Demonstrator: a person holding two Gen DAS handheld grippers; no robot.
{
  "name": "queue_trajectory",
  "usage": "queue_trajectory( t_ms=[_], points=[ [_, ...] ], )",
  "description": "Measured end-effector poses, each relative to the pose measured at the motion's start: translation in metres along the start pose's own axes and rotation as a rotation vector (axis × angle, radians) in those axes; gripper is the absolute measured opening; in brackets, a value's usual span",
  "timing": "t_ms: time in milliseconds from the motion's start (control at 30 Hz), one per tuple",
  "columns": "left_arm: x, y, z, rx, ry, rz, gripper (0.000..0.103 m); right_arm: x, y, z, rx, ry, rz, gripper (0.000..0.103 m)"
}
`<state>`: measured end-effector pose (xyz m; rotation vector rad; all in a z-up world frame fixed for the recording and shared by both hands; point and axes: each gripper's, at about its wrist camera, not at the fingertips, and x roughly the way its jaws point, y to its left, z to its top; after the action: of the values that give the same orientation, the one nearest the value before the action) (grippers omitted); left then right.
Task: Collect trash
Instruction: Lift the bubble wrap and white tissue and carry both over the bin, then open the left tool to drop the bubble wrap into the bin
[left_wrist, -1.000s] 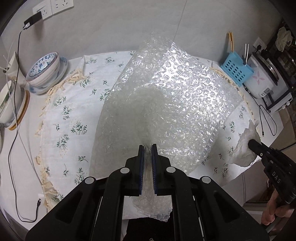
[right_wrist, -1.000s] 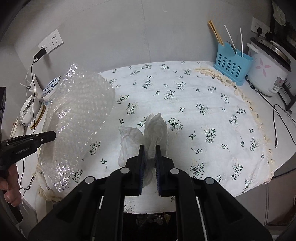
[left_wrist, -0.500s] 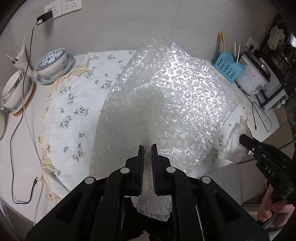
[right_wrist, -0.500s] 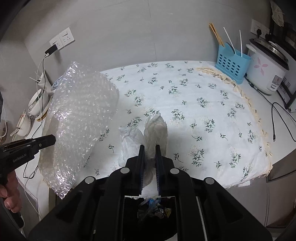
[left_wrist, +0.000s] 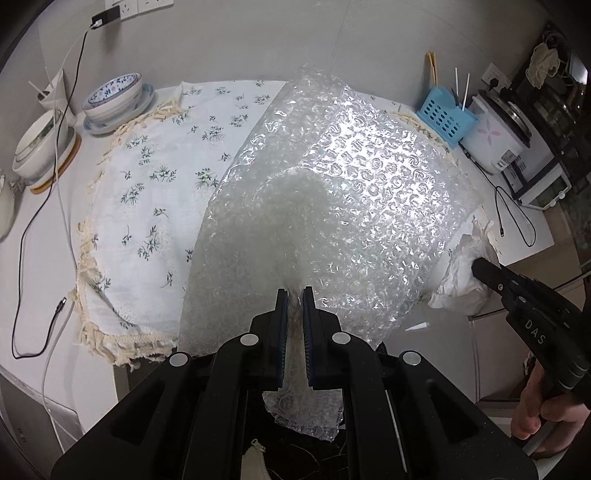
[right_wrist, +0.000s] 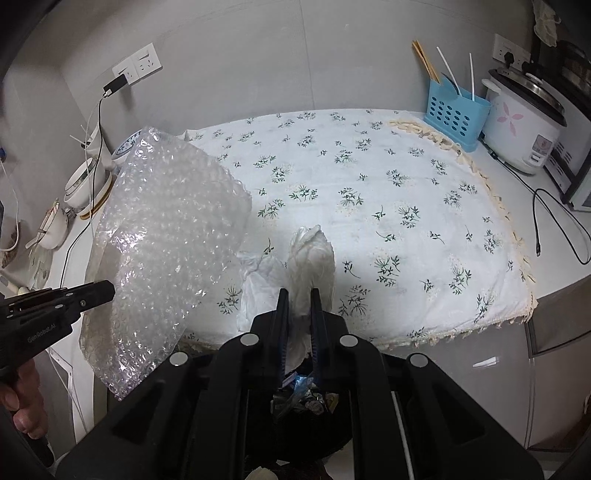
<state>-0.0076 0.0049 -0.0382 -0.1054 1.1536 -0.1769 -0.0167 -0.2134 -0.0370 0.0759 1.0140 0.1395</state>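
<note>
A large sheet of clear bubble wrap (left_wrist: 332, 206) hangs from my left gripper (left_wrist: 294, 295), which is shut on its lower edge; the same sheet (right_wrist: 166, 240) shows at the left of the right wrist view. My right gripper (right_wrist: 297, 295) is shut on a crumpled white tissue (right_wrist: 310, 258), also seen at the far right of the left wrist view as a white wad (left_wrist: 461, 273). Both loads are held off the front edge of the counter. Below the right gripper a dark bin (right_wrist: 306, 402) holds mixed rubbish.
A floral tablecloth (right_wrist: 369, 192) covers the counter. Bowls (left_wrist: 110, 99) and a charging cable (left_wrist: 40, 206) sit at the left. A blue utensil basket (right_wrist: 454, 118) and a white rice cooker (right_wrist: 521, 129) stand at the back right. A small white scrap (right_wrist: 485, 363) lies on the floor.
Both grippers have drawn back from the tabletop past its front edge, carrying the bubble wrap and the tissue. The bin has come into view under the right gripper.
</note>
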Motion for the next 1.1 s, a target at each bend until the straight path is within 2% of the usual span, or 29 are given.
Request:
queue_trajectory(
  t_ms=[433,667,800,1100],
  points=[
    [0.005,-0.019,-0.062,-0.006,0.06,0.013,0.007,-0.008,-0.014,-0.051,0.005,0.057,0.029,0.01],
    [0.017,-0.021,-0.1,-0.047,0.109,0.012,0.007,-0.003,-0.023,-0.084,0.004,0.11,0.034,0.01],
    [0.028,-0.023,-0.123,-0.066,0.139,0.011,0.007,0.003,-0.029,-0.106,0.0,0.143,0.035,0.01],
    [0.073,-0.029,-0.173,-0.041,0.24,0.036,0.007,0.03,-0.035,-0.148,-0.056,0.189,0.01,0.01]
  ],
)
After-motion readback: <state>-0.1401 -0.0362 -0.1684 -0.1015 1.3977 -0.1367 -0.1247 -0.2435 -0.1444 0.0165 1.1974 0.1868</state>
